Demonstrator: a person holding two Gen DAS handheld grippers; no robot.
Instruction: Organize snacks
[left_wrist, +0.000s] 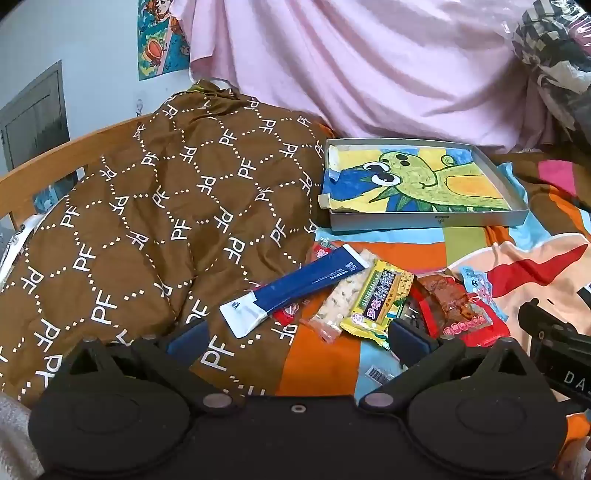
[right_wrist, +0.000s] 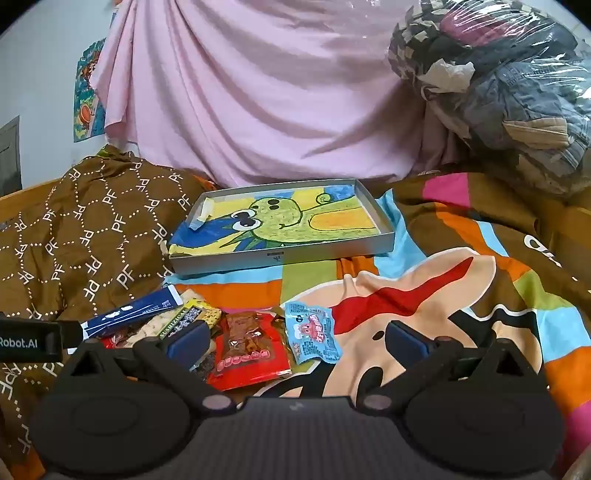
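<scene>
- Both claws spread wide, nothing pinched: left claw (left_wrist: 295, 341), right claw (right_wrist: 295, 341)
- snacks (left_wrist: 369, 295) heaped on the bed, overlapping, so one grab could drag two or flick the blue stick (left_wrist: 295, 286) off
- pile sits just ahead of the left claw, ahead-left of the right; box (right_wrist: 284, 258) behind it looks empty

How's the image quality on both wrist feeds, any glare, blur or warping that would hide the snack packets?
Left wrist view: even daylight, snacks sharp, yellow packet print readable; fisheye bends the wooden bed rail and darkens the corners. Right wrist view: glare on the plastic-wrapped clothes bundle, mild sheen on the red packet, edges slightly soft; the light-blue packet stays clear.
</scene>
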